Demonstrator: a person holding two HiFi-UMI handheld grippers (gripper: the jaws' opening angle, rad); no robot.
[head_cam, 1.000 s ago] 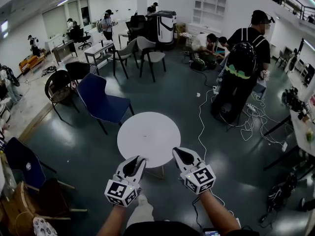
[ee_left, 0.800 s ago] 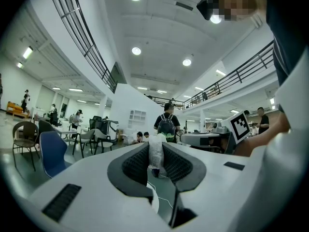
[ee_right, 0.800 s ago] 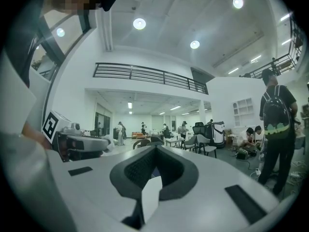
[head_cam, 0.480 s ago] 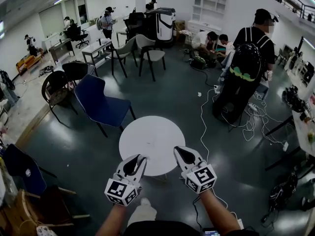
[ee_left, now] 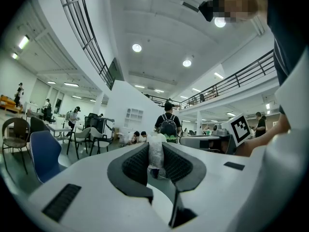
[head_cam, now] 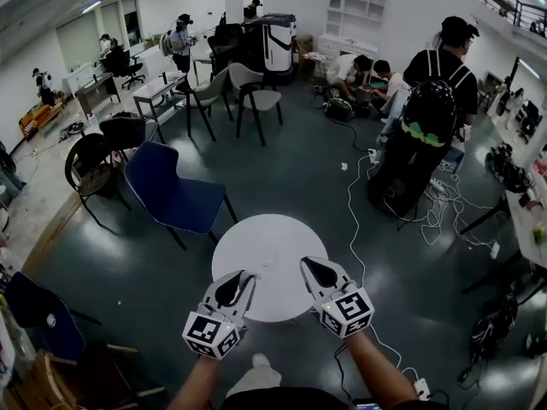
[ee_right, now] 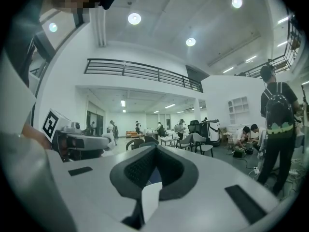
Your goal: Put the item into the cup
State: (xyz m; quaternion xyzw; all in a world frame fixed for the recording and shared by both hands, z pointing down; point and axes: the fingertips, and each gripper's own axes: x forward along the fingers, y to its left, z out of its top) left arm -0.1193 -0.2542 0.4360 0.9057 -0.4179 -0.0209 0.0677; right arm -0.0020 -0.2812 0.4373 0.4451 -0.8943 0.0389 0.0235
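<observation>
Black chair (head_cam: 104,148): stands on the dark floor at far left, well apart from the table.
Blue chair (head_cam: 175,196): stands near the left side of the table, between the black chair and the table.
Left gripper (head_cam: 246,276): held level over the near left edge of the table, with its marker cube toward the person.
Left jaws: pinched on the item, with one ribbed pad against each of its sides.
Item (ee_left: 155,153): white and crinkled. It stands upright between the left gripper's pads, its top showing just above the jaw tips. The head view does not show it.
Table (head_cam: 267,239): round with a white top, directly ahead of both grippers. In the head view both sets of jaw tips overlap its near edge.
Right gripper (head_cam: 305,263): held level beside the left gripper and apart from it, over the near right edge of the table.
Right jaws: tips pressed together with nothing between the pads.
White cable (head_cam: 349,202): runs across the floor just right of the table.
Person with backpack (head_cam: 430,101): stands well beyond the table to the right, back turned.
</observation>
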